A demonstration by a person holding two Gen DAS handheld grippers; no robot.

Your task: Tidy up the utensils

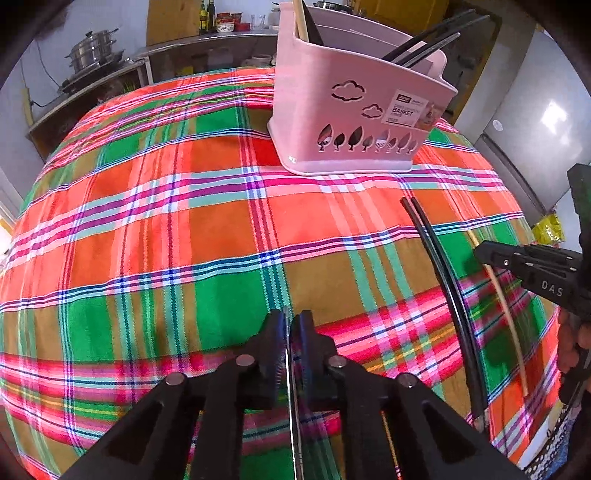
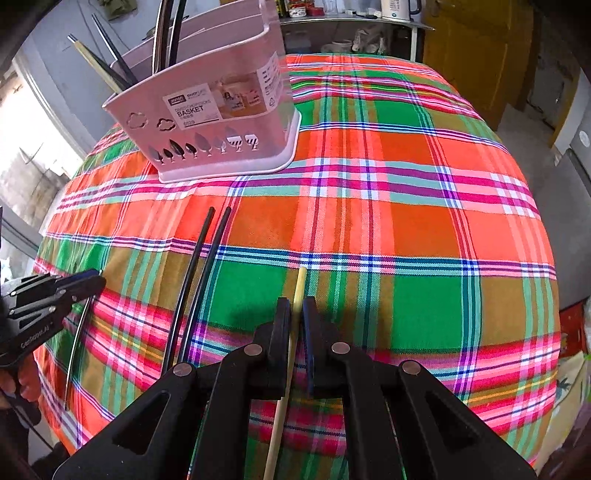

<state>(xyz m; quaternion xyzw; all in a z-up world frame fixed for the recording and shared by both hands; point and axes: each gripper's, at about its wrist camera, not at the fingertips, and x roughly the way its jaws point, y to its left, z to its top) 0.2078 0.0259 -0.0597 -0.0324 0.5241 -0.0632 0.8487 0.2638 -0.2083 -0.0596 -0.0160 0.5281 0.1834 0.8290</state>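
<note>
A pink utensil basket [image 1: 351,110] [image 2: 221,147] stands at the far side of the plaid tablecloth [image 1: 166,221] [image 2: 406,221], with several chopsticks upright in it. My left gripper [image 1: 289,325] [image 2: 96,277] is shut on a thin silver chopstick [image 1: 290,391] [image 2: 75,350] just above the cloth. My right gripper [image 2: 295,306] [image 1: 476,254] is closed round a pale wooden chopstick [image 2: 300,284] [image 1: 506,317], whose tip rests on the cloth. Two black chopsticks [image 1: 443,277] [image 2: 195,288] lie side by side between the two grippers.
Behind the table runs a counter with steel pots [image 1: 94,50], bottles and jars [image 1: 218,20] and a kettle [image 2: 397,9]. A grey fridge [image 1: 535,122] stands by the basket's side of the table. A yellow door [image 2: 472,55] is on the other side.
</note>
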